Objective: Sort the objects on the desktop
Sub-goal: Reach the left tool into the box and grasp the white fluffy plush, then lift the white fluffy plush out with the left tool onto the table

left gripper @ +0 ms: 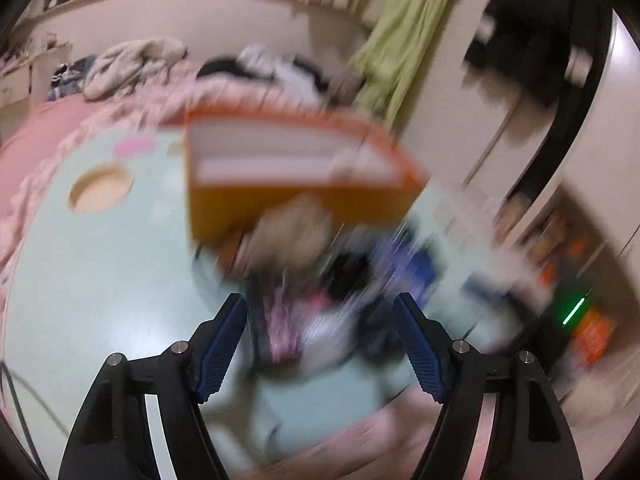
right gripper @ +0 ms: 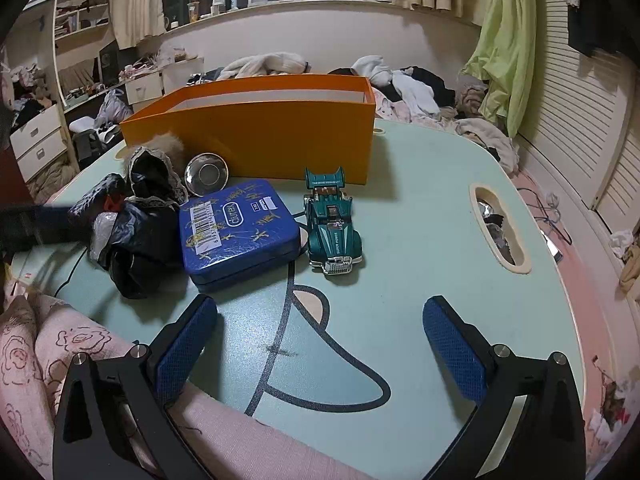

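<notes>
An orange box [right gripper: 260, 132] stands open at the back of the pale green lap table [right gripper: 420, 208]. In front of it lie a teal toy car [right gripper: 334, 226], a blue tin [right gripper: 238, 232], a small metal dish [right gripper: 206, 174], black crumpled cloth [right gripper: 136, 236] and a fur pompom [right gripper: 168, 142]. My right gripper [right gripper: 320, 340] is open and empty, near the table's front edge. My left gripper [left gripper: 322, 340] is open and empty; its view is motion-blurred, showing the orange box [left gripper: 296, 176] and the blurred pile [left gripper: 320, 280] ahead. The left gripper enters the right wrist view as a dark blur [right gripper: 36, 224] beside the cloth.
The table has a slot [right gripper: 500, 228] at right holding small items, and a round hole [left gripper: 100, 188]. A pink bed cover [right gripper: 48, 356] surrounds the table. Piled clothes [right gripper: 400, 80] lie behind the box. Louvred doors [right gripper: 580, 132] stand at right.
</notes>
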Tool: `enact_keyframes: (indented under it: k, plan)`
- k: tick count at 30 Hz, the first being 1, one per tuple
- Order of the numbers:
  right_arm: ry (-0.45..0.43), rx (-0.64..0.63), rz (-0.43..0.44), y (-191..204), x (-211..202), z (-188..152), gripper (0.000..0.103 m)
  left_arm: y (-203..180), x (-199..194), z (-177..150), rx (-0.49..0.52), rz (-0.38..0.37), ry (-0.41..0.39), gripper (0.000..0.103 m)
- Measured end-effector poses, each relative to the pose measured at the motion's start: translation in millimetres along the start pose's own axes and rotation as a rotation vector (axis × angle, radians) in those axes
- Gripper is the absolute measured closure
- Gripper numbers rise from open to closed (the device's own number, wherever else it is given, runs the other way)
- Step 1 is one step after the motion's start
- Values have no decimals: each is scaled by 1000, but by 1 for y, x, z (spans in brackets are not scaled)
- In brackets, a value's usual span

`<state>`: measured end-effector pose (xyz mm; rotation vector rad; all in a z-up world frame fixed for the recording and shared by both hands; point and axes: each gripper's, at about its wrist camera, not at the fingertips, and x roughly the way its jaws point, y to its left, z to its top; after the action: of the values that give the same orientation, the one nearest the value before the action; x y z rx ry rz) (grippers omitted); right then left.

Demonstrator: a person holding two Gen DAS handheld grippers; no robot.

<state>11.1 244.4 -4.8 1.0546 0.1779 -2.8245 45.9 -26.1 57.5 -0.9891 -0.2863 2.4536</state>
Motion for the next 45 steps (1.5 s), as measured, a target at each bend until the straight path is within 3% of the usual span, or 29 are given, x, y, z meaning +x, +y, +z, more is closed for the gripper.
enact_keyframes:
  k: [2,4,8,13,17,20,22,24,27,30,32,37,38,39,40,41,43,45]
  plan:
    - [-4,-2,1,-1,-6,-7,1,-13,-3,29,-7,-45,-42,28]
    - [-5,-1,0,-3,-8,-10,1,-25,7,64,-29,-91,-31,28]
    - [-9,0,0,-4,-9,-10,1,-41,59,120,-97,-140,120,38]
    - [-13,2,-2,0,-12,-15,1,-51,155,152,-126,-29,345,40]
    - [-16,2,-2,0,-13,-16,1,-46,208,152,-149,45,445,40]
    - [-18,1,0,0,-14,-17,1,-45,230,149,-143,108,481,54]
    - [-18,1,-1,0,-14,-17,1,-38,244,144,-145,146,501,78]
    - [-17,4,2,-1,-14,-17,1,-28,239,146,-164,151,468,80]
    - [-19,2,2,-2,-14,-17,1,-25,212,149,-158,69,382,80]
    - [-19,1,1,-3,-14,-17,1,-35,154,149,-113,-10,228,80]
    - [-19,0,0,-3,-15,-17,1,-42,123,140,-96,-57,176,80]
    - [-20,0,-2,-3,-15,-17,1,-53,80,99,-64,-159,140,79]
    - [-20,-1,-3,-3,-15,-17,1,-53,77,93,-59,-149,124,76]
    - [-20,-1,-3,-3,-15,-17,1,-50,72,87,-48,-132,85,62]
    - [-20,-1,-4,-2,-15,-17,1,-45,66,83,-37,-112,29,41]
    - [-21,-1,-4,-3,-16,-17,1,-39,61,81,-40,-91,-23,35]
    - [-21,-1,-4,-2,-16,-17,1,-24,47,79,-70,-51,-113,32]
    - [-21,-1,-5,-2,-16,-18,1,-15,30,75,-85,-68,-147,32]
